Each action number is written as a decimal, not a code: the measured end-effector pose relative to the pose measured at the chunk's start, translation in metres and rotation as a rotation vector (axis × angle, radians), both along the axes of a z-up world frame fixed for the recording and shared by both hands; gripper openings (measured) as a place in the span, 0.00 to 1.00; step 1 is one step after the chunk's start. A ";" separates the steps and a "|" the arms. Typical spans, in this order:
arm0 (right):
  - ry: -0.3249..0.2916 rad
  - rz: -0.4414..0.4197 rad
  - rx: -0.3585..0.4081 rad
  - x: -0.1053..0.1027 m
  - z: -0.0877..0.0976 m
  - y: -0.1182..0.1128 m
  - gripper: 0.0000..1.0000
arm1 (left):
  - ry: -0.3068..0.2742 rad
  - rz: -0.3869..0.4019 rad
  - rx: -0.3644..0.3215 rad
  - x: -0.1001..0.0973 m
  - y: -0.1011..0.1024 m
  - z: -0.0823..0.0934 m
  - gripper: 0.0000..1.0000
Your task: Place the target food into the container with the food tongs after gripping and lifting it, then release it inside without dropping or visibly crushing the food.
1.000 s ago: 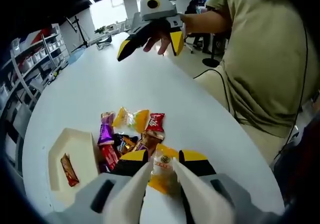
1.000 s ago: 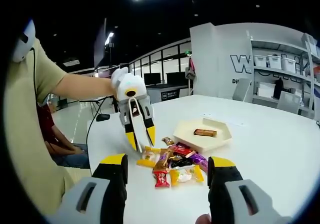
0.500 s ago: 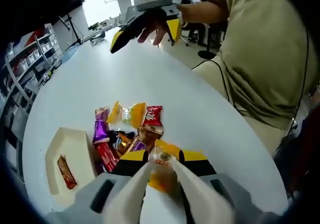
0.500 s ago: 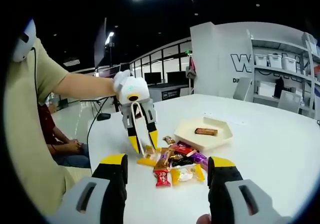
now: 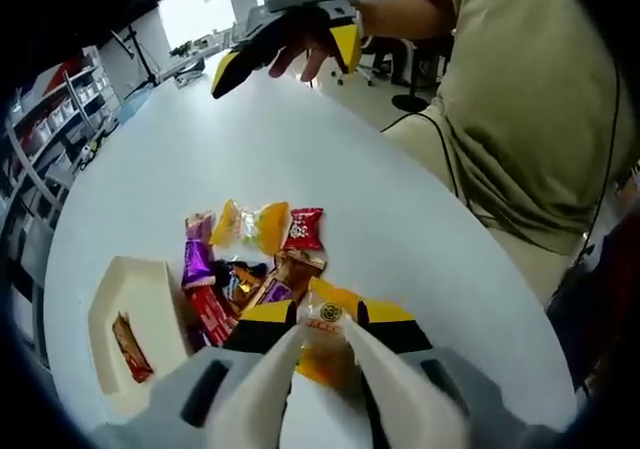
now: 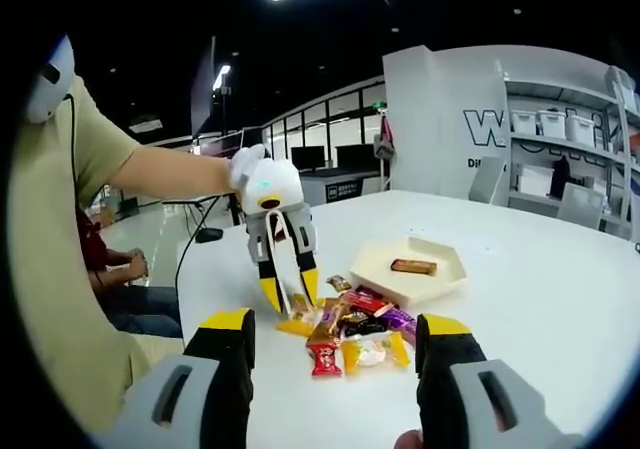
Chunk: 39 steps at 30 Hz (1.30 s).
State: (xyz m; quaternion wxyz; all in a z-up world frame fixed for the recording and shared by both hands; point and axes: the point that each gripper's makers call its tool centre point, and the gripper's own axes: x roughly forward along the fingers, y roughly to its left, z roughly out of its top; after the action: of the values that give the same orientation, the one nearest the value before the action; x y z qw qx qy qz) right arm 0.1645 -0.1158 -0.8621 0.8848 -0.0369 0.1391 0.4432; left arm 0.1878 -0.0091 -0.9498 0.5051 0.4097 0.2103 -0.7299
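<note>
The left gripper [image 5: 325, 354] has its white fingers [image 5: 385, 389] pinched on an orange-wrapped candy [image 5: 322, 341], partly hidden between them. Just beyond lies the candy pile [image 5: 245, 259]; the cream tray [image 5: 120, 299] sits beside it on open white tabletop [image 5: 300, 159]. The right gripper [image 6: 335, 354] hangs wide apart, holding nothing.

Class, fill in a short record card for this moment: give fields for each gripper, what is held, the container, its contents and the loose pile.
left gripper: shut on yellow snack packet, just above the table
right gripper: open, holding nothing
container: cream tray on white table, beside the pile
contents: one brown bar
pile: wrapped candies, still outside the tray
</note>
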 end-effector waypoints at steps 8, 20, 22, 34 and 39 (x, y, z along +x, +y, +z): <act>-0.003 0.005 0.003 0.000 0.001 0.002 0.63 | -0.001 0.005 0.008 0.000 0.000 -0.001 0.23; 0.001 0.009 -0.002 -0.001 -0.001 0.003 0.63 | 0.043 0.026 -0.009 -0.007 -0.007 -0.003 0.22; 0.003 0.008 -0.001 -0.001 -0.002 0.003 0.63 | 0.041 0.032 -0.012 -0.007 -0.008 -0.003 0.21; 0.003 0.013 -0.006 -0.001 -0.002 0.005 0.62 | 0.059 0.085 -0.038 -0.009 -0.007 -0.001 0.18; 0.005 0.010 -0.007 -0.001 -0.003 0.003 0.62 | 0.065 0.091 -0.041 -0.011 -0.006 0.000 0.17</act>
State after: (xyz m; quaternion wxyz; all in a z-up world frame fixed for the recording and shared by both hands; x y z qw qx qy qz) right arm 0.1637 -0.1125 -0.8646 0.8821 -0.0398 0.1427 0.4471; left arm 0.1764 -0.0153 -0.9499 0.5391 0.3655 0.2300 -0.7231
